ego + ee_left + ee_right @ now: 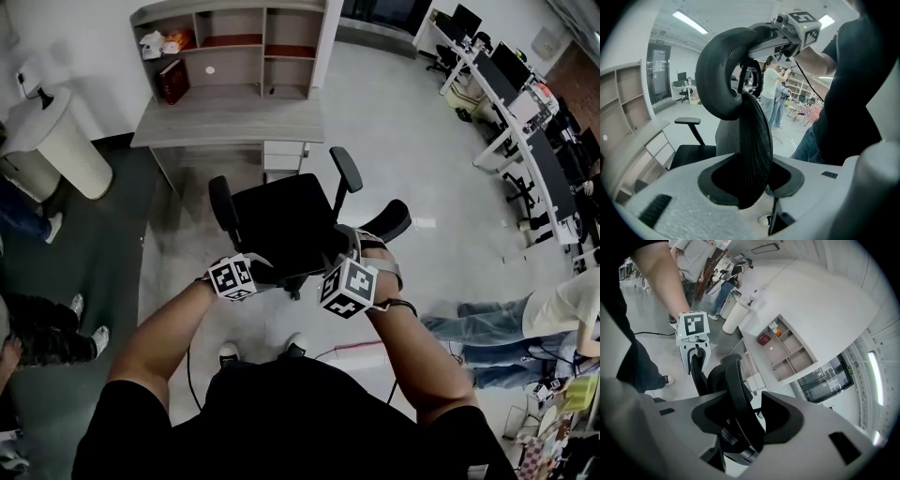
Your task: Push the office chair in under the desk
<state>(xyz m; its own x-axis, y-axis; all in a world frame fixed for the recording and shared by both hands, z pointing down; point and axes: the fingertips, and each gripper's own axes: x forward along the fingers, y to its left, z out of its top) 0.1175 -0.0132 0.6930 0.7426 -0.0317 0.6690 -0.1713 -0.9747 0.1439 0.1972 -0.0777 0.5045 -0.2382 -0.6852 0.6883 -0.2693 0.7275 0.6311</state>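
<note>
Open office, pale glossy floor, grey desk with shelf hutch on it, black office chair, mesh back, padded seat, two armrests, standing short of the desk, seat towards it, left gripper clamped on backrest edge, right gripper clamped likewise.

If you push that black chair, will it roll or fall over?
The office chair likely glides over the smooth floor, though its wheels are hidden. Its thin mesh backrest may bend a little. Pushed up high, it might swivel.
</note>
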